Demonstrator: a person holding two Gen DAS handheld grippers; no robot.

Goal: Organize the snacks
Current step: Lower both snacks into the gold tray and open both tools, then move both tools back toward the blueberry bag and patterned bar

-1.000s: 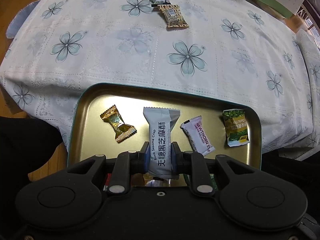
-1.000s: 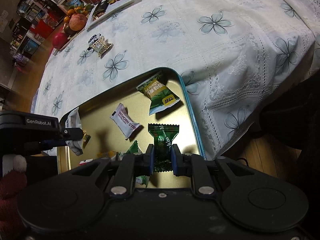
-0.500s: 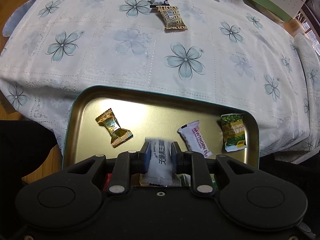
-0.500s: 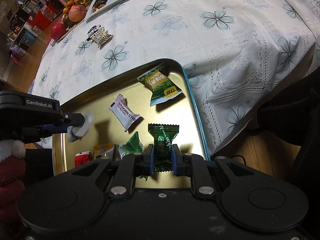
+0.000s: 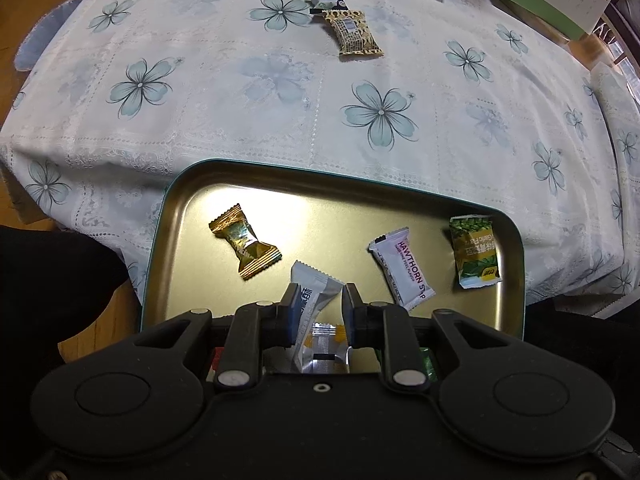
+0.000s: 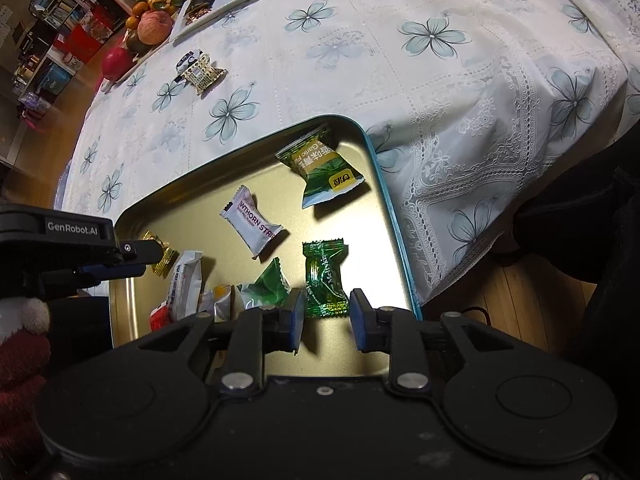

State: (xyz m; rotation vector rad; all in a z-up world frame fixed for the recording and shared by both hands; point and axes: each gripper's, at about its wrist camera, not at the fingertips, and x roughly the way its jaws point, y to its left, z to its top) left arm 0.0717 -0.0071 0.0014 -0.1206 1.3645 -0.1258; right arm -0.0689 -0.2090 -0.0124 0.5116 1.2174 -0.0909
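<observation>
The right hand-held gripper (image 6: 325, 316) is opening, the green candy (image 6: 325, 278) loose between its jaws; the left hand-held gripper (image 5: 320, 310) stands parted, the grey packet (image 5: 314, 300) free; both wrappers look light, crinkly, slippery; best pinched mid-body.

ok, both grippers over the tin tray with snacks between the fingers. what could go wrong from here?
1. The right gripper is opening; the dark green candy sits near the tray rim and could bounce out.
2. The grey sesame packet leans on one pad of the open left gripper and may snag on retreat.
3. Two snacks remain on the tablecloth.
</observation>
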